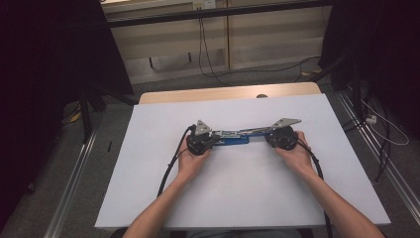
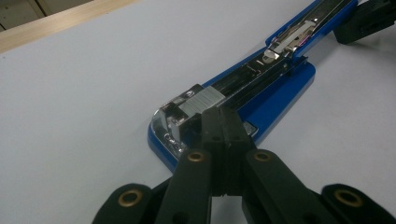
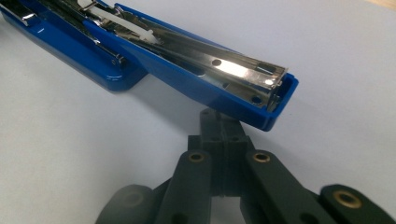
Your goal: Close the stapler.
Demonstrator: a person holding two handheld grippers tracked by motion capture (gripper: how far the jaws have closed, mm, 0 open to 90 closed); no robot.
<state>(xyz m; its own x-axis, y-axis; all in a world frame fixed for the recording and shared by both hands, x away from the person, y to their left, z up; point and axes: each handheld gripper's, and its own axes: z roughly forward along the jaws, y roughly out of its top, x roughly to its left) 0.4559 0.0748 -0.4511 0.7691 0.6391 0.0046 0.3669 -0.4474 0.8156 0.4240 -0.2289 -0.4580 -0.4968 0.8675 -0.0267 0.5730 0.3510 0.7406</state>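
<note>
A blue stapler lies swung open on the white tabletop, between my two grippers. In the left gripper view its blue base and metal magazine run away to the upper right. My left gripper is shut, its tips against the magazine's silver front end, with nothing between the jaws. In the right gripper view the open blue cover, lined with shiny metal, slants above the table. My right gripper is shut, with its tips just under the cover's free end. From above, the left gripper and right gripper face each other.
The white sheet covers a wooden table whose edge shows at the back. Black cables trail from both grippers toward the person. Metal rails and more cables lie on the floor on both sides.
</note>
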